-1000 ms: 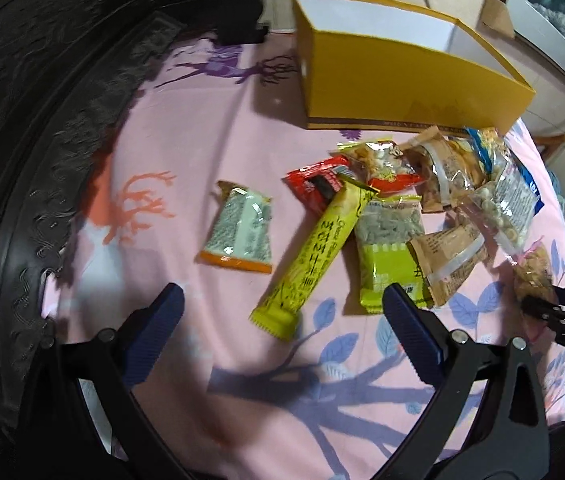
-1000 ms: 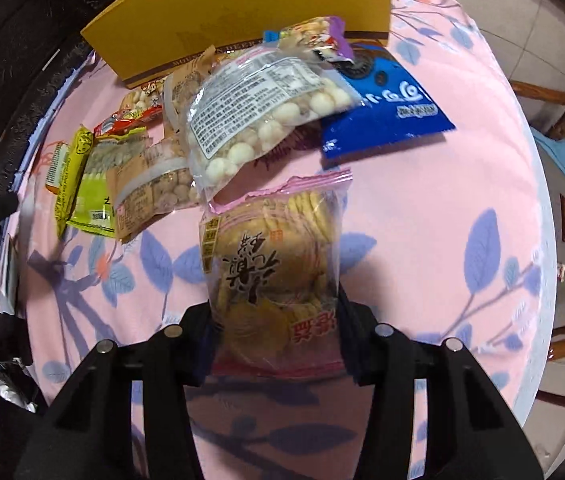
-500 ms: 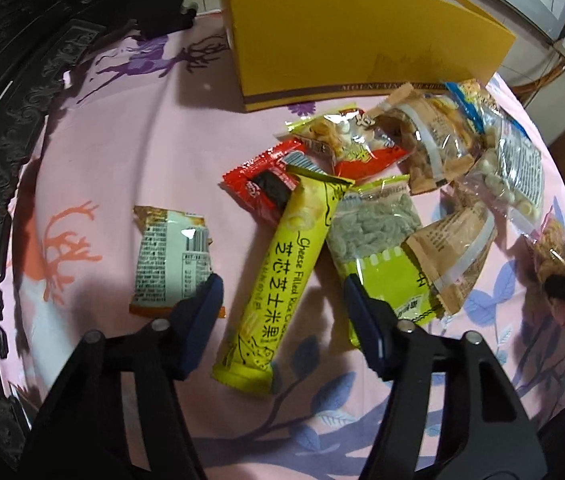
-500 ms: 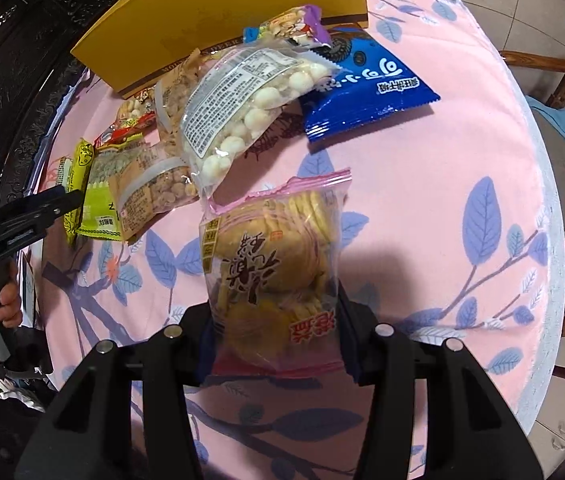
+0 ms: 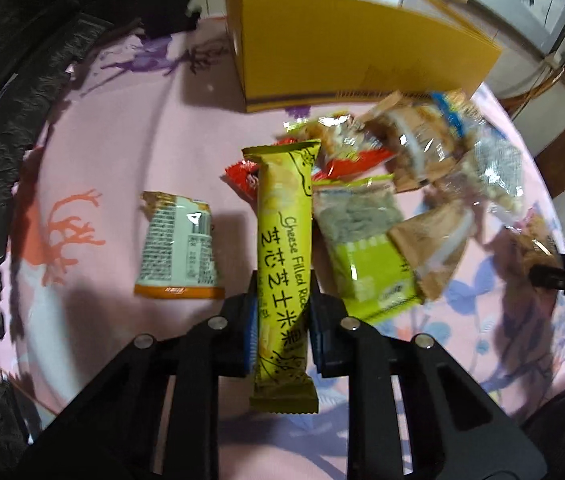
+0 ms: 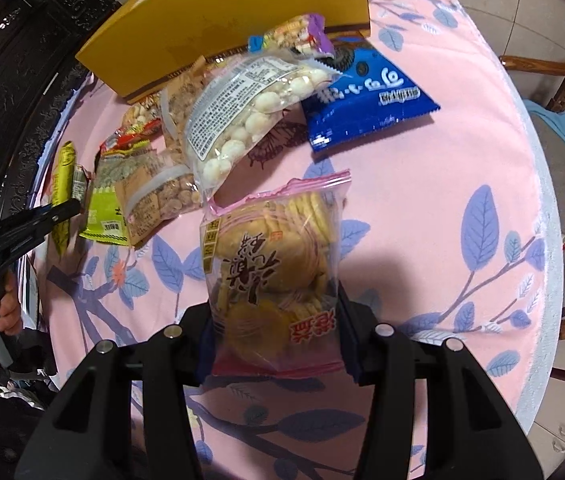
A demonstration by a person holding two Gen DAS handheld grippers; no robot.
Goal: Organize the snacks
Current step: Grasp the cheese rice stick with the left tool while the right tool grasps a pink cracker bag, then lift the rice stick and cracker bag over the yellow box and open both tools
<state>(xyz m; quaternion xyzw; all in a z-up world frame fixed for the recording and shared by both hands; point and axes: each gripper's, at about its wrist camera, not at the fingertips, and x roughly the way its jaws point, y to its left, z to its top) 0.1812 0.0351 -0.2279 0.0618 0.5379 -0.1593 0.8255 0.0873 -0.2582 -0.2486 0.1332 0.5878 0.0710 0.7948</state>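
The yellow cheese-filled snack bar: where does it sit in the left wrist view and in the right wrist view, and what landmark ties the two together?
Left wrist view: the yellow cheese-filled bar runs up the centre, clamped between the left gripper jaws.
Right wrist view: the same bar is a thin strip at the far left edge, by the left gripper's tip.
Shared landmark: the yellow box at the far side of the table.
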